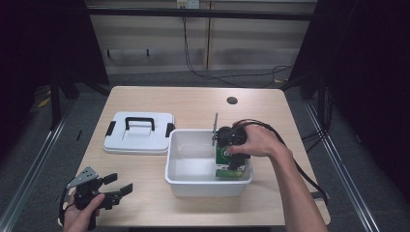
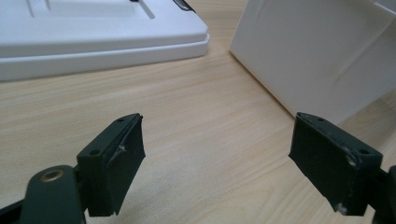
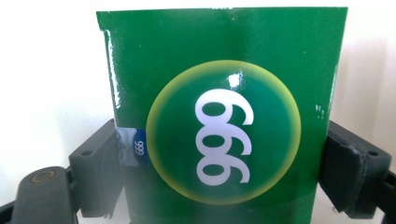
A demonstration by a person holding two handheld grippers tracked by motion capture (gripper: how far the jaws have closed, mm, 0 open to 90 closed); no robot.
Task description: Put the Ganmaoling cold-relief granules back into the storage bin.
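Pinching the green box (image 3: 224,126) in my right gripper (image 1: 231,153), I hold it inside the white bin (image 1: 180,180). My left gripper (image 1: 112,186) rests spread wide at the near left, beside the lid (image 1: 138,137).

Green box (image 3: 224,126) — glossy, a yellow-ringed circle with white "999" on its face — stands upright inside the white bin (image 1: 183,181), near its right wall.
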